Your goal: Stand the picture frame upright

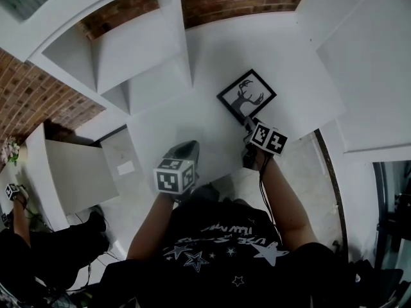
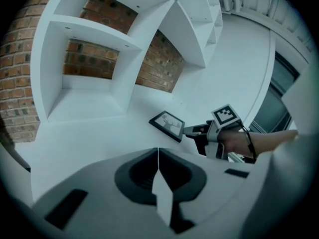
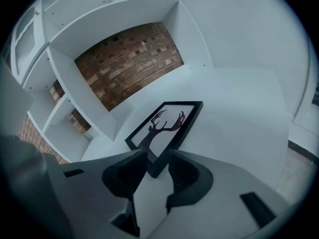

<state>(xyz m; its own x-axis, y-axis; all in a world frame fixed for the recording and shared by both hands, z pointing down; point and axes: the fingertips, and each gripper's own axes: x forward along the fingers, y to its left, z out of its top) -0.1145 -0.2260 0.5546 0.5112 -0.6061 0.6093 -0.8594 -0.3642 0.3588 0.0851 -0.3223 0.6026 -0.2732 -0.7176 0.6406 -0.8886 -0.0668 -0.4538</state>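
Currently | hidden: picture frame's (image 1: 246, 95) near corner lies behind the right gripper (image 1: 247, 124) in head view | pose: both forearms reach far, grippers angled down | jaws: right apart, straddling that corner; left gripper (image 2: 158, 152) closed, empty | frame: flat on white counter (image 1: 218, 50), far right.

Soft, even light, hardly a shadow on the white painted shelf unit (image 1: 138, 56). My gripper views look dimmer, bluish; edges bend and darken, and my grey fingers (image 3: 187, 176) blur close up.
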